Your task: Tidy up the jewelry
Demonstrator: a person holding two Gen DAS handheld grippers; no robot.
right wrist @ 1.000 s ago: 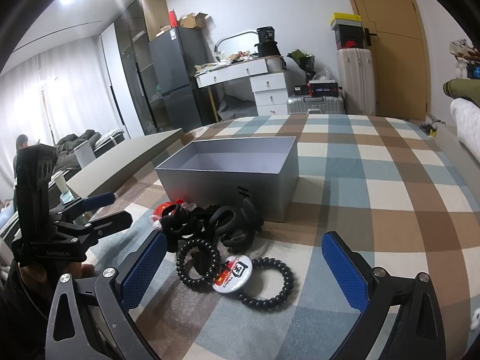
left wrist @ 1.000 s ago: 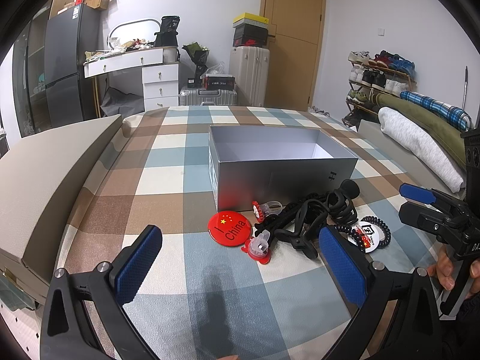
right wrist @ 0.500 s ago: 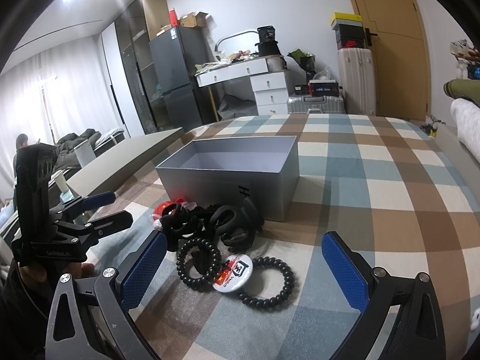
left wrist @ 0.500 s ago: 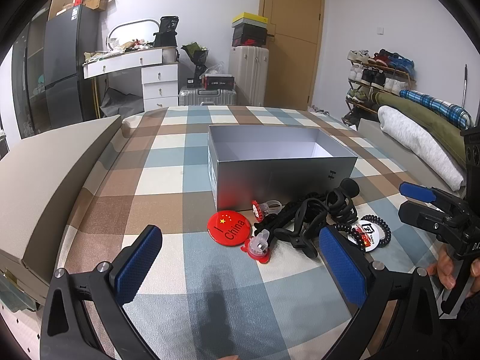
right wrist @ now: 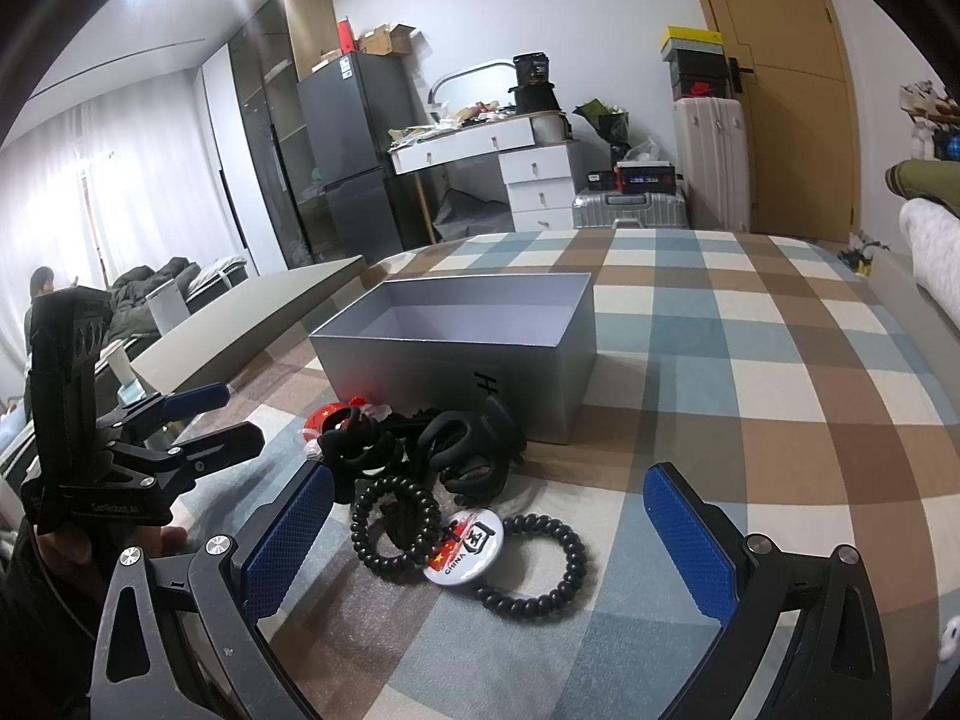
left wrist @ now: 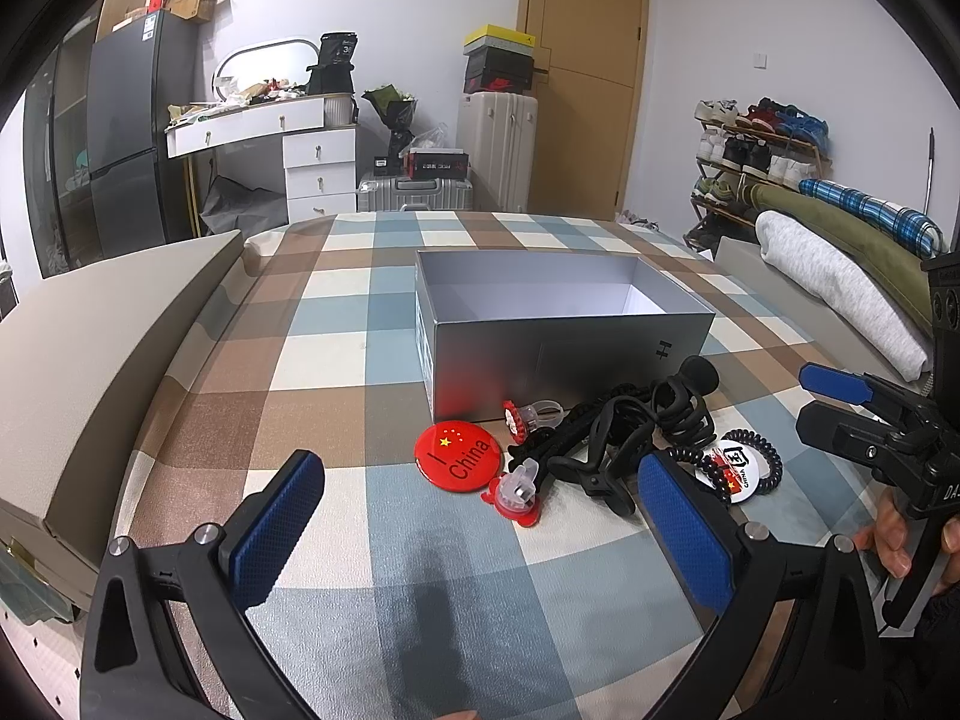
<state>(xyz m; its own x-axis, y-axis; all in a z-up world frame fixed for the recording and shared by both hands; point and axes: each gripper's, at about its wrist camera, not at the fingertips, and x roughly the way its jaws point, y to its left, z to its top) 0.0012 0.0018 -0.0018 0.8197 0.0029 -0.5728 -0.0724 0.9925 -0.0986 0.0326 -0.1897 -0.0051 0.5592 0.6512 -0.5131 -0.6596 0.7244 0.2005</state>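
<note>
An open grey box [left wrist: 564,324] [right wrist: 462,354] stands on the checked cloth. In front of it lies a pile: a red "I China" badge [left wrist: 459,455], a red and clear ring [left wrist: 517,495], black hair clips [left wrist: 624,426] [right wrist: 468,450], black coil bands [right wrist: 396,519] and a white China badge [left wrist: 737,467] [right wrist: 465,547]. My left gripper [left wrist: 480,534] is open and empty, a little short of the pile. My right gripper [right wrist: 486,546] is open and empty, with the coil bands and white badge between its fingers; it also shows in the left wrist view [left wrist: 840,402].
A grey box lid [left wrist: 102,348] lies at the left edge of the bed. Rolled bedding [left wrist: 840,276] lies along the right side. A dresser [left wrist: 300,156], suitcases [left wrist: 495,150] and a shoe rack [left wrist: 756,150] stand beyond the bed.
</note>
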